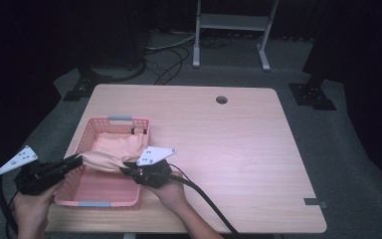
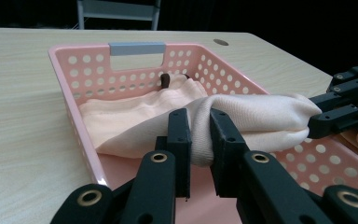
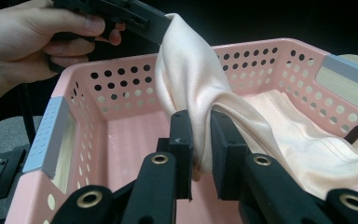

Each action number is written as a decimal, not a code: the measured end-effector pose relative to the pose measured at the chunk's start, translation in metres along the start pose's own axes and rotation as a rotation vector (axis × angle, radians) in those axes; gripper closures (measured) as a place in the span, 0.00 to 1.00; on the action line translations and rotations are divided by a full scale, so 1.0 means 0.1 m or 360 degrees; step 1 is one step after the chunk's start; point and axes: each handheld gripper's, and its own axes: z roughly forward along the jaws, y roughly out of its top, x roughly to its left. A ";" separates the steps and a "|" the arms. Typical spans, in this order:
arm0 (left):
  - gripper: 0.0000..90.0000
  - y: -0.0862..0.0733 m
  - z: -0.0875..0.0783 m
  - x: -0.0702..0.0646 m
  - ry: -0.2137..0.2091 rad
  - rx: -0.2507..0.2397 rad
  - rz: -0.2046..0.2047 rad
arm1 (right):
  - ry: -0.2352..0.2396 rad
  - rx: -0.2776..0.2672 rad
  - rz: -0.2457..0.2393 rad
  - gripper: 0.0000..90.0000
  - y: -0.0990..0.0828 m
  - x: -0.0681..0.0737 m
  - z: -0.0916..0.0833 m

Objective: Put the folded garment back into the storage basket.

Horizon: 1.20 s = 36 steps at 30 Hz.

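1. Left hand-held gripper [image 1: 77, 160]: black, hard jaws w/ brass-coloured rivets, clamped on a bunched fold of the peach cloth [image 1: 114, 149]. Sits at the near-left of the pink basket [image 1: 79, 144], over its left rim. In the left gripper view the gripper [image 2: 199, 135] squeezes the fabric into a thick roll btwn flat pads.
2. Right hand-held gripper [image 1: 126, 169]: same black build, grey three-cornered plate on top, thick black cable trailing toward the near edge. Also closed on the cloth, at the basket's near-right rim. In the right gripper view the gripper [image 3: 200, 140] pinches a twisted rope of fabric.
3. Cloth: soft, smooth knit, pale peach, w/ a stitched seam line [image 3: 307, 140]. One stretch hangs taut btwn the two grippers, lifted above the basket floor; the rest lies crumpled in the far part of the basket. A small dark strap or tag [image 2: 165, 80] sits at its far end.
4. Basket: rectangular pink plastic, walls perforated w/ round holes, grey handle inserts at the far [image 2: 137, 48] and near ends. Floor smooth, bare at the near end.
5. Tabletop [image 1: 229, 149]: light wood grain, rounded corners, round cable hole [image 1: 221, 99] near the far edge. Basket stands at its near-left.
6. Beyond: grey carpet floor, loose black cables, white metal frame [image 1: 231, 30] far back.
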 end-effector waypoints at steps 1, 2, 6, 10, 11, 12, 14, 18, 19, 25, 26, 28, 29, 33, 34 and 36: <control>0.90 -0.01 0.00 0.00 -0.0001 0.0000 -0.0002 | 0.0000 0.0000 -0.0001 0.89 0.00 0.00 0.00; 0.90 -0.01 -0.01 0.00 -0.0001 0.0002 -0.0006 | 0.0000 0.0000 -0.0002 0.89 0.00 0.00 0.00; 0.90 -0.05 -0.02 -0.01 0.0003 0.0011 -0.0020 | 0.0011 0.0012 -0.0002 0.89 -0.02 0.01 0.01; 0.90 -0.08 -0.03 -0.03 0.0004 0.0024 -0.0029 | 0.0025 0.0031 0.0000 0.89 -0.04 0.03 0.01; 0.90 -0.09 -0.04 -0.03 0.0003 0.0032 -0.0029 | 0.0028 0.0035 -0.0005 0.89 -0.04 0.03 0.01; 0.90 -0.11 -0.05 -0.04 0.0009 0.0043 -0.0035 | 0.0039 0.0049 -0.0003 0.89 -0.05 0.04 0.02; 0.90 -0.13 -0.06 -0.05 0.0015 0.0051 -0.0036 | 0.0048 0.0064 -0.0003 0.89 -0.06 0.05 0.02; 0.89 -0.15 -0.07 -0.09 0.0028 0.0073 -0.0029 | 0.0056 0.0083 -0.0003 0.89 -0.06 0.06 0.01; 0.89 -0.16 -0.07 -0.09 0.0033 0.0079 -0.0026 | 0.0060 0.0089 -0.0006 0.89 -0.07 0.06 0.01; 0.89 -0.18 -0.08 -0.11 0.0041 0.0097 -0.0021 | 0.0070 0.0107 -0.0009 0.89 -0.08 0.07 0.02; 0.89 -0.18 -0.08 -0.11 0.0043 0.0099 -0.0019 | 0.0069 0.0109 -0.0012 0.89 -0.08 0.07 0.01; 0.89 -0.18 -0.08 -0.11 0.0041 0.0100 -0.0022 | 0.0071 0.0110 -0.0013 0.89 -0.08 0.07 0.01; 0.89 -0.18 -0.08 -0.11 0.0040 0.0101 -0.0021 | 0.0069 0.0110 -0.0013 0.89 -0.08 0.07 0.01; 0.89 -0.18 -0.08 -0.11 0.0044 0.0101 -0.0019 | 0.0078 0.0105 -0.0007 0.87 -0.08 0.06 0.01; 0.89 -0.18 -0.08 -0.12 0.0044 0.0100 -0.0020 | 0.0090 0.0098 0.0007 0.87 -0.09 0.06 0.01; 0.89 -0.19 -0.08 -0.12 0.0046 0.0099 -0.0024 | 0.0107 0.0093 0.0018 0.86 -0.09 0.04 0.01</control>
